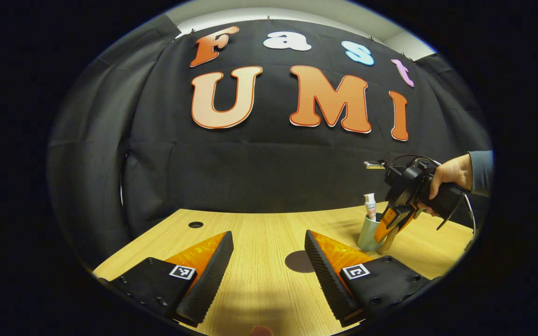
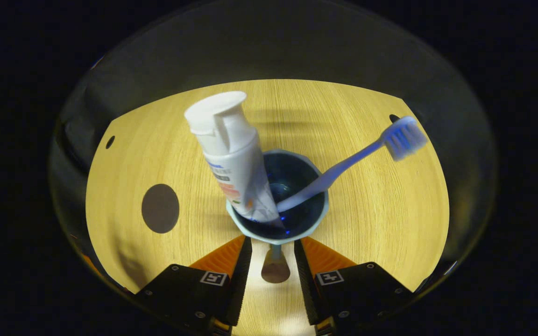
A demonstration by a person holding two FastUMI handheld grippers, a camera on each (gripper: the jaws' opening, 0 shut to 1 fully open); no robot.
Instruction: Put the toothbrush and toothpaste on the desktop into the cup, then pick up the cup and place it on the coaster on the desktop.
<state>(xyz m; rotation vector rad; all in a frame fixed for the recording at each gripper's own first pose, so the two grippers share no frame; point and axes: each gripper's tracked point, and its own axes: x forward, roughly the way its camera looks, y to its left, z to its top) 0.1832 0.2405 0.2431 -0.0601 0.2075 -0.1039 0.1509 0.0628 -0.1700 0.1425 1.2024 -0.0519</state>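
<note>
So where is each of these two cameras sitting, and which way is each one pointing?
Left gripper view: rides on the left claw, low over the desk, facing the booth wall; its own open fingers show at the bottom, with the right claw and the hand holding it beyond.
Right gripper view: rides on the right claw, looking steeply down into the cup holding toothpaste and toothbrush; its fingers flank the cup's near side.
Shared: cup, toothpaste, desk, dark coaster.

I was working in a staged recording booth, not a real home: black cloth [image 1: 259, 168] hung as the wall behind a pale wood-grain surface [image 1: 259, 233] with a cable hole [image 1: 195, 225], and a strip of plain ceiling [image 1: 269, 11] showed above the cloth.
</note>
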